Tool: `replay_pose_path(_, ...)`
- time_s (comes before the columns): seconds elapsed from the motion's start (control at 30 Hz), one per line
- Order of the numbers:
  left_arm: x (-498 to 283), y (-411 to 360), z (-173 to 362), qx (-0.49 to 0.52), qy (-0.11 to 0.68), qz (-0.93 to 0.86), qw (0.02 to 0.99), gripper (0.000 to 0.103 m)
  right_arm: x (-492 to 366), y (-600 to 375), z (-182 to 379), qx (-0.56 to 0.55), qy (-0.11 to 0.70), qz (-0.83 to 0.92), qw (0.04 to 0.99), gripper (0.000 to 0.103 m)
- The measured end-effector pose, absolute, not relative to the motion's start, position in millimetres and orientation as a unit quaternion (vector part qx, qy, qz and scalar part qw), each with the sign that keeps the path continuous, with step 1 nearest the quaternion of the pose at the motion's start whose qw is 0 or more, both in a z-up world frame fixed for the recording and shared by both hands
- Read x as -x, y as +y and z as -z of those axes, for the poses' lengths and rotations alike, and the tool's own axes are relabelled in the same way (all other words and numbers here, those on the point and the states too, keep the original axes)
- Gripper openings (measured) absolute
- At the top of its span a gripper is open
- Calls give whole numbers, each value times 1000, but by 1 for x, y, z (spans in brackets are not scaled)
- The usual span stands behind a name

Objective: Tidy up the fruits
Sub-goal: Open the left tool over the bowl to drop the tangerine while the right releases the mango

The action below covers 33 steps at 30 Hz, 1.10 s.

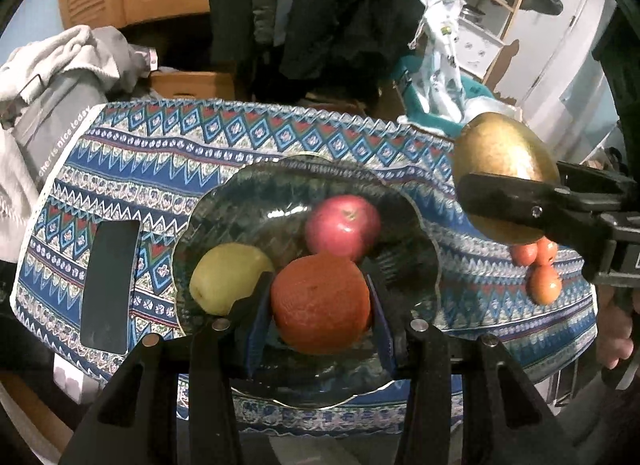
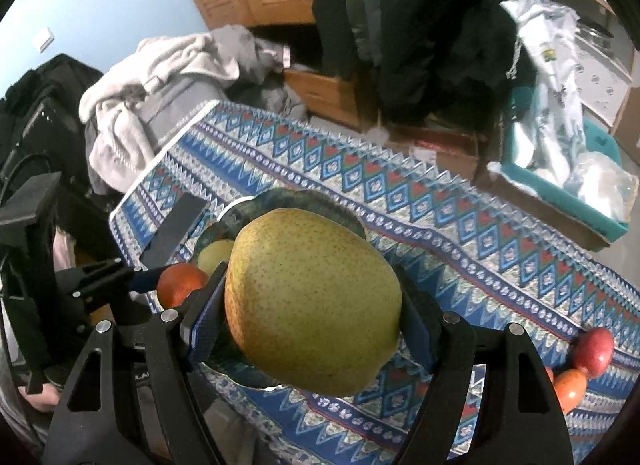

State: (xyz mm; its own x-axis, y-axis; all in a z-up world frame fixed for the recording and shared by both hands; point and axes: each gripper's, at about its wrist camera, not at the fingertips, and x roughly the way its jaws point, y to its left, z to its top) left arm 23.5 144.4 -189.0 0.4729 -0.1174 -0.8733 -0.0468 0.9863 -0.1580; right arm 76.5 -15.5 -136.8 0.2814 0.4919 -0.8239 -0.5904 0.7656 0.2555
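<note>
Hidden: glass bowl (image 2: 256, 205) mostly behind the big speckled pear (image 2: 312, 301).
Left claw (image 1: 320, 301): clamps the orange (image 1: 320, 305) at lower centre, over the bowl.
Right claw (image 2: 312, 329): grips the pear, frame centre.
Bench (image 1: 160, 153): patterned cloth.

white lettering runs along the grey cloth (image 1: 60, 113) at the left end of the table in the left wrist view; it seems to read "...cher is nice today", though the first letters are cut off. small white marks on the left gripper's (image 2: 138, 279) body in the right wrist view are too blurred to read.
</note>
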Motion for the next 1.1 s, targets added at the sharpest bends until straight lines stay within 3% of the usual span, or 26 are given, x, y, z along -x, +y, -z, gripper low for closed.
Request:
replay_pose_path(0.7,-30,163,254,81,586,-8,806,46,-80,17,220,78,577,-345,736,77)
replay_pose_path(1.1,-31,163,259,68,595,-18,801,47,-77,26,246,93,601,-345,715,77)
